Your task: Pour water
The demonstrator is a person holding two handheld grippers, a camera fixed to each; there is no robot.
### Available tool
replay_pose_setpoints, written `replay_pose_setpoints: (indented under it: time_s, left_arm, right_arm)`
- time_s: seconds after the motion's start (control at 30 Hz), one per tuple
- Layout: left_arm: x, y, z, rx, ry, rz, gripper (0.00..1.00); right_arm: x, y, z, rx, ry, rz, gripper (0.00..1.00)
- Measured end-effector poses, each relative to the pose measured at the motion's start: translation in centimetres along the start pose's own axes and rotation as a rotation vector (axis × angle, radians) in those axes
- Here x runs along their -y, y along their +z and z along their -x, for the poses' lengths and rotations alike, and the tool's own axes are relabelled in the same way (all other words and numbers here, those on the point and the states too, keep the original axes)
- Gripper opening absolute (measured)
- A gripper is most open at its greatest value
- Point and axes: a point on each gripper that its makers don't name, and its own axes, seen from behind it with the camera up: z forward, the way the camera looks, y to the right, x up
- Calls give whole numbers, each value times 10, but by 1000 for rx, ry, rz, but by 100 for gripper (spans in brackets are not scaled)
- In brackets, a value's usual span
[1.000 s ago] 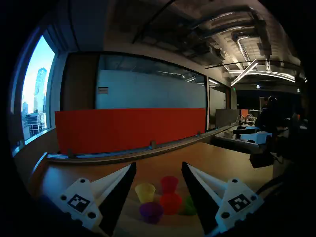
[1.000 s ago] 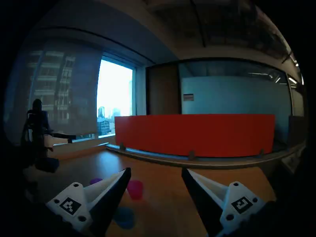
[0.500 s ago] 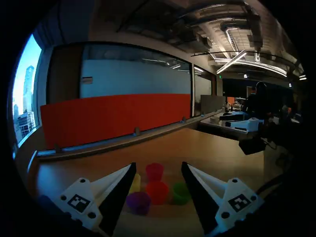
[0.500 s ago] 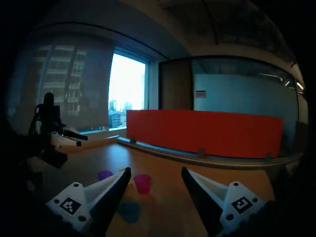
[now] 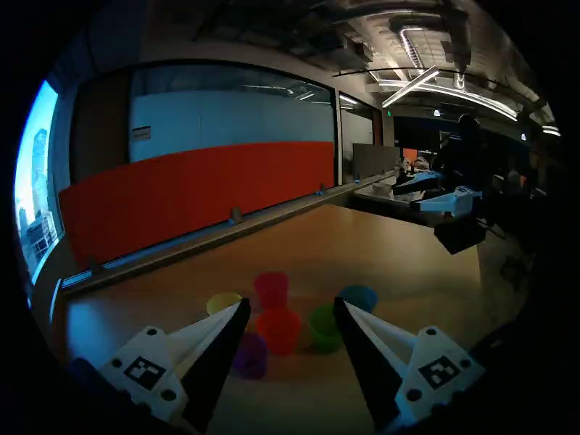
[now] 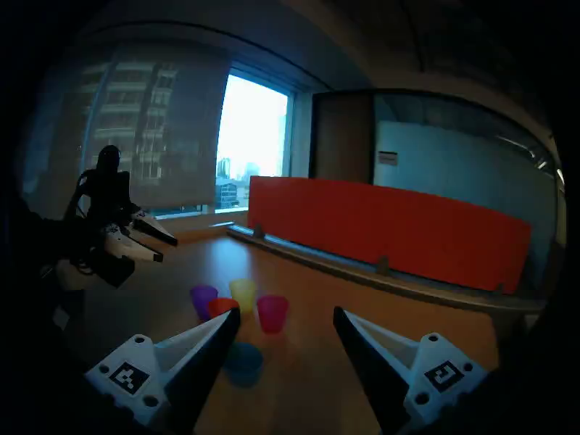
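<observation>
Six small cups sat bunched on the wooden table (image 5: 391,246), and we took the red cup (image 5: 279,330) as our marker. In the left gripper view the pink cup (image 5: 270,288) stood just behind it. The yellow cup (image 5: 222,301) was behind it and to the left. The purple cup (image 5: 251,355) was in front and left, its edge cut off by a finger. The green cup (image 5: 322,328) sat just to its right, with the blue cup (image 5: 358,296) beyond the green one. What any of them held we could not tell, as the light was too dim.

The left gripper (image 5: 290,310) hung short of the red cup, fingers spread wide. The right gripper (image 6: 286,312) also had its fingers well apart and hovered on the blue cup's side of the red cup. Far behind the red cup a long orange-red partition (image 5: 196,188) ran along the table's back edge. In the right gripper view a bright window (image 6: 254,138) glared past it.
</observation>
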Motion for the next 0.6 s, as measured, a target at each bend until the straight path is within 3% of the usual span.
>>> replay_pose_setpoints:
  time_s: [0.6]
  left_arm:
    - [-19,22,51,93,-31,72,85]
  right_arm:
    - [10,10,43,77,-25,-30,99]
